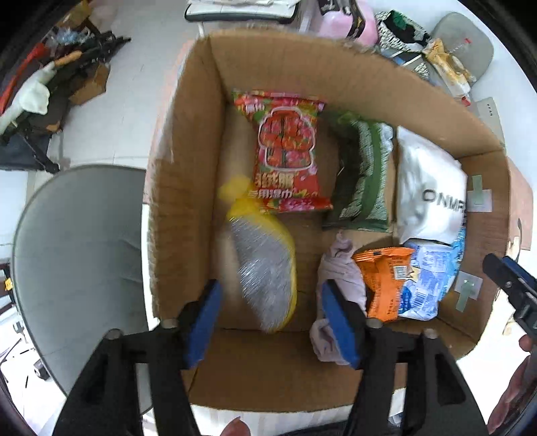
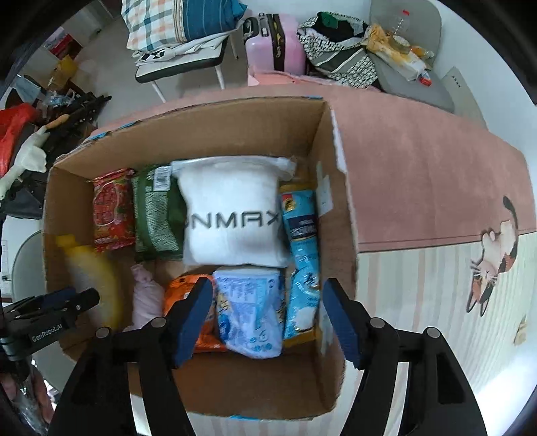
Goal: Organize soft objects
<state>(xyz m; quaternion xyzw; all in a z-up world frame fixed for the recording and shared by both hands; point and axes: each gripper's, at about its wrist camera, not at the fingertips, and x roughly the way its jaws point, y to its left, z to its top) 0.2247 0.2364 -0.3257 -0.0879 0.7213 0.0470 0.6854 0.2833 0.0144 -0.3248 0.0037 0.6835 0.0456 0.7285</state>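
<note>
An open cardboard box (image 1: 188,174) (image 2: 335,208) holds soft goods. Inside lie a red wipes packet (image 1: 288,151) (image 2: 112,211), a green packet (image 1: 364,174) (image 2: 156,211), a white lettered pouch (image 1: 429,187) (image 2: 231,211), a pink cloth (image 1: 339,265) (image 2: 146,295), an orange packet (image 1: 382,278) (image 2: 179,288) and blue-white packets (image 1: 429,278) (image 2: 250,308). My left gripper (image 1: 270,322) (image 2: 67,302) is open over the box's left end, with a blurred yellow bag (image 1: 265,268) (image 2: 90,268) loose below its fingers. My right gripper (image 2: 268,322) (image 1: 510,281) stands open above the blue-white packets, pads touching nothing.
The box sits on a table with a pink and striped cat-print cloth (image 2: 436,187). A grey round chair seat (image 1: 77,255) is left of the box. Behind are a pink suitcase (image 2: 273,43), a patterned bag (image 2: 335,53), a chair with bedding (image 2: 181,30) and floor clutter (image 1: 50,87).
</note>
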